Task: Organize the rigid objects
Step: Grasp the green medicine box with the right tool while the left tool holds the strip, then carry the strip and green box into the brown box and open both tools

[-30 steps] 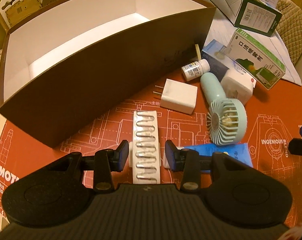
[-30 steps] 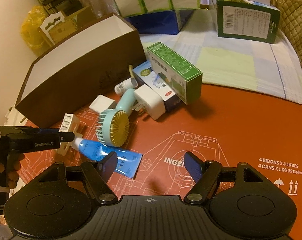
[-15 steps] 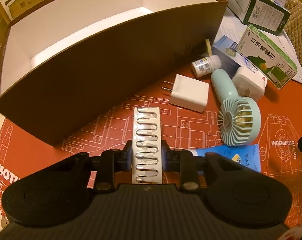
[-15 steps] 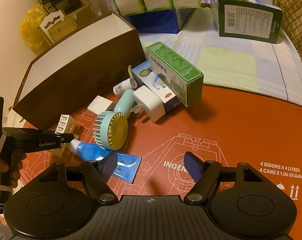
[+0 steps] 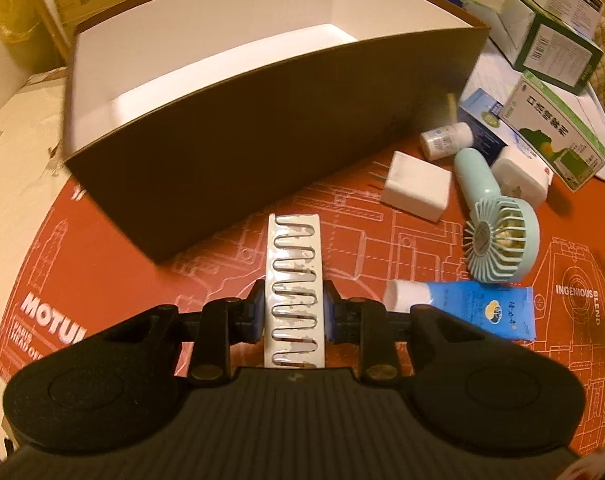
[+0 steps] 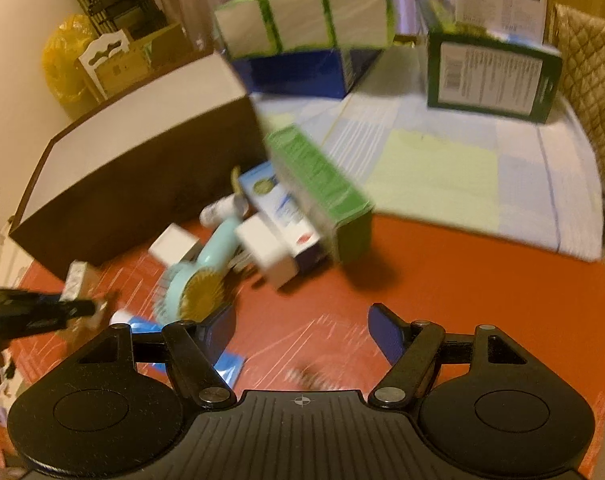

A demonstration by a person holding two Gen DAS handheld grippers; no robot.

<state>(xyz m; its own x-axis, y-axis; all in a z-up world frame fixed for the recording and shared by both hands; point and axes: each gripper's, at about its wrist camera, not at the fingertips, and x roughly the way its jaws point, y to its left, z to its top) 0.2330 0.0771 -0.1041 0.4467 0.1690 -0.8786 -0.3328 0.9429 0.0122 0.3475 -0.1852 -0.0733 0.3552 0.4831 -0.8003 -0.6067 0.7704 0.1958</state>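
Box [image 5: 230, 80] holds nothing yet; left gripper [image 5: 293, 312] jaws pinch the blister strip [image 5: 293, 276], right gripper [image 6: 302, 328] jaws spread, clutter [image 5: 498, 240] remaining on the tabletop [image 5: 222, 248].

Left hand-held gripper [image 5: 293, 312] clamps white strip [image 5: 293, 280] (lengthwise).

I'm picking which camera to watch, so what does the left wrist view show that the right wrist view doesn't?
Only the left wrist view: the brown box's white inside, and the left gripper shut on the white strip of clips.
Only the right wrist view: the right gripper open over bare red mat, and stacked boxes behind.
Both: the mint fan, blue tube and white charger.
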